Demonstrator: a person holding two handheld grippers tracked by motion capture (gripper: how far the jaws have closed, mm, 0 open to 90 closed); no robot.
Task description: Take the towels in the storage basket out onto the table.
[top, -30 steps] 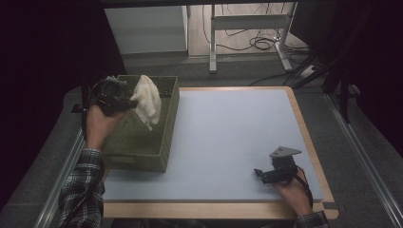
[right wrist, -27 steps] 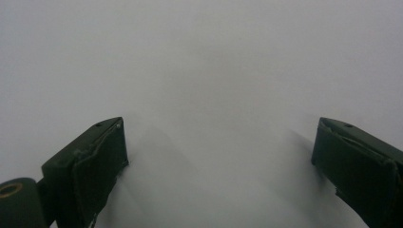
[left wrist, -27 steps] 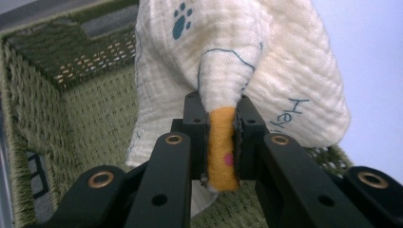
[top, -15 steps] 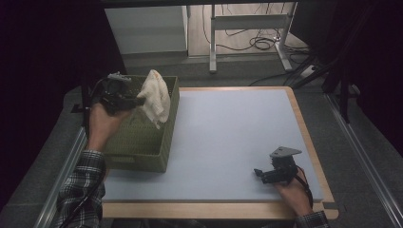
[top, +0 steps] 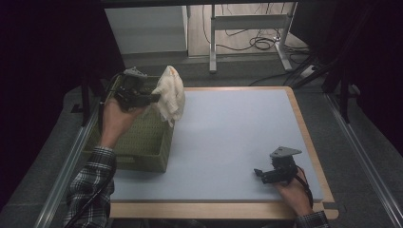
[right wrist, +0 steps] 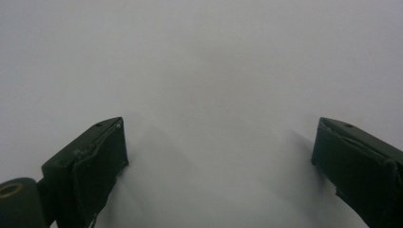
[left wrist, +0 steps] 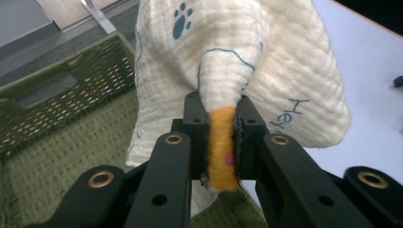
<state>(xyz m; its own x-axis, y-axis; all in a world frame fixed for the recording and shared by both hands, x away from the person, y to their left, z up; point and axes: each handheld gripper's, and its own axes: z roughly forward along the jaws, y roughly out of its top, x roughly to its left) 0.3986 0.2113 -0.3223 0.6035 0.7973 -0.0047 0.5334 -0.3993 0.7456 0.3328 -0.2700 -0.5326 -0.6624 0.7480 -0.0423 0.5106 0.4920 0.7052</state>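
The left gripper (top: 154, 99) is raised at the far left, pointing right, its jaws clamped tight on a cloth (top: 170, 94); the forearm in a plaid sleeve (top: 90, 183) reaches up from the near edge. The right gripper (top: 259, 173) lies low at the near right, pointing left, jaws spread wide with nothing between them.

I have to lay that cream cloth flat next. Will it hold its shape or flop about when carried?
Probably floppy: the cream cloth hangs in folds from the left gripper, pinched at an orange edge. It looks light and soft, and may snag the green basket rim.
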